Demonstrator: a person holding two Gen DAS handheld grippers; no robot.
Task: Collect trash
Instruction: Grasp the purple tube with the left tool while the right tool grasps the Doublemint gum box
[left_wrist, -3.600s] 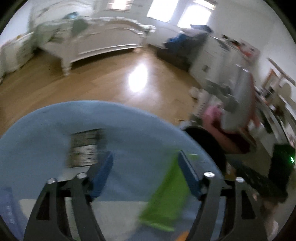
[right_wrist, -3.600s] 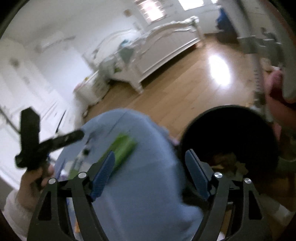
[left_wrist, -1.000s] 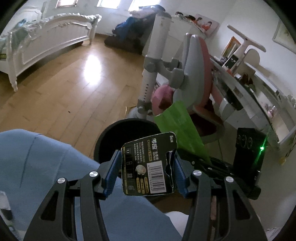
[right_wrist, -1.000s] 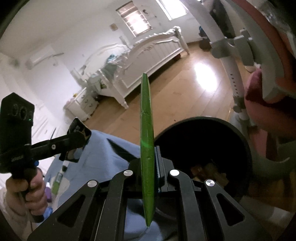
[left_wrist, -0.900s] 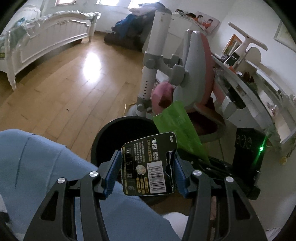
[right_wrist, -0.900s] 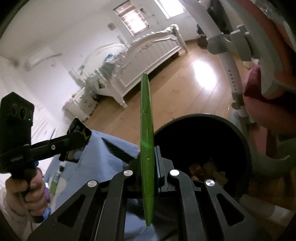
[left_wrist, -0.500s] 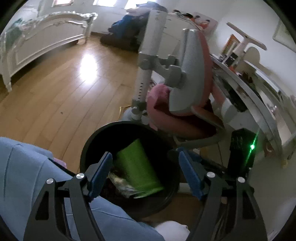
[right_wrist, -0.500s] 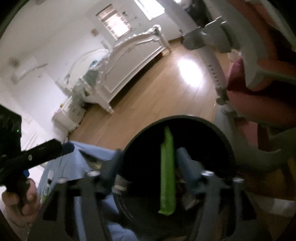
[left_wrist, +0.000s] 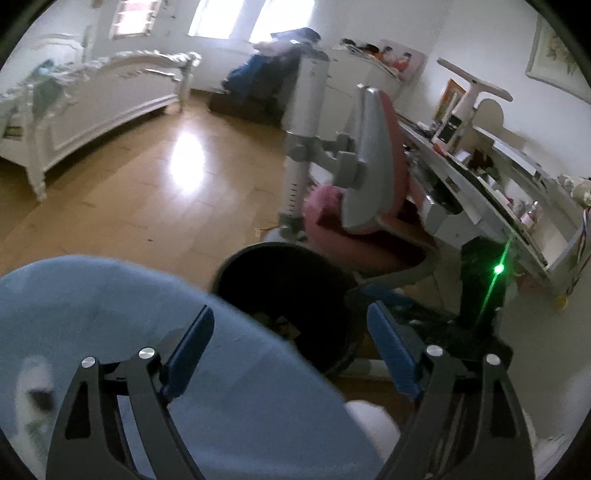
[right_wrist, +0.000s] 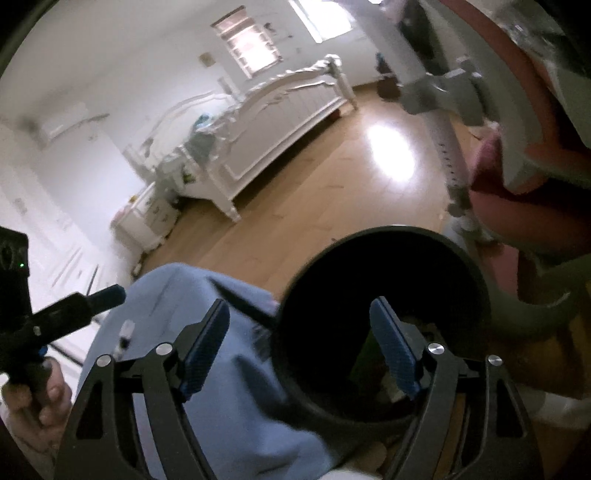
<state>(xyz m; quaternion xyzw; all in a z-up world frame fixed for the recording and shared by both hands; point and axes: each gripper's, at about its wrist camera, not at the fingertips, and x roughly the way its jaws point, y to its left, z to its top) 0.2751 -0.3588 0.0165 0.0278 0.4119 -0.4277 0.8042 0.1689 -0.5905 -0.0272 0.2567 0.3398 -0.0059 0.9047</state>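
Both the left gripper (left_wrist: 290, 345) and the right gripper (right_wrist: 301, 345) hang empty with jaws spread, the left's having just widened, above the black trash bin (right_wrist: 476, 280) on the wooden floor (left_wrist: 122, 206), where a green wrapper (right_wrist: 364, 360) lies inside, beside the blue-clothed table (left_wrist: 92, 306) and pink chair (left_wrist: 369, 177).

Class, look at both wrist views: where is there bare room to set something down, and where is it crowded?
Free: the wood floor between the white bed and the black bin. Crowded: the desk behind the pink chair, and the bin's inside, already holding trash.
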